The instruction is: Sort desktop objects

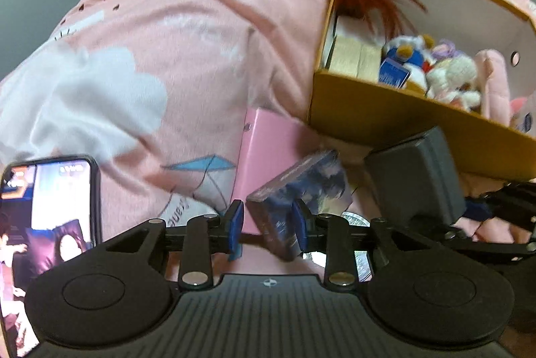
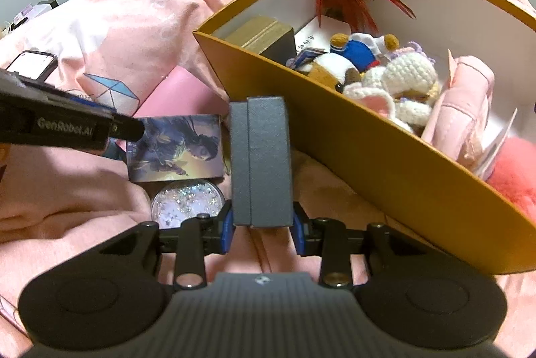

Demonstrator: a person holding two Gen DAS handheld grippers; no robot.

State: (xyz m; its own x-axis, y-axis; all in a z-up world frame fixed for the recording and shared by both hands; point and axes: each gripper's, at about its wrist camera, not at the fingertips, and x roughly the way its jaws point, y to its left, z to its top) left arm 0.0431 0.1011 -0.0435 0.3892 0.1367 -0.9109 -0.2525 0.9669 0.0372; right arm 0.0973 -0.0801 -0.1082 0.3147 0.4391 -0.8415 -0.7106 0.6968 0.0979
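Grey box (image 2: 262, 163) clamped in right gripper (image 2: 263, 225); left gripper (image 1: 268, 225) loose around card box (image 1: 294, 190).

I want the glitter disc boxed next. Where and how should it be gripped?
Grip the round glitter disc across its rim, coming straight down from above. It lies flat on the pink bedding, so its faces offer no hold. The picture card overlaps its far edge, so set the fingers on the left and right edges.

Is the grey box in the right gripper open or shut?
Shut. The grey box shows its two halves pressed together along one narrow seam, with nothing inside visible; the right gripper clamps its sides.
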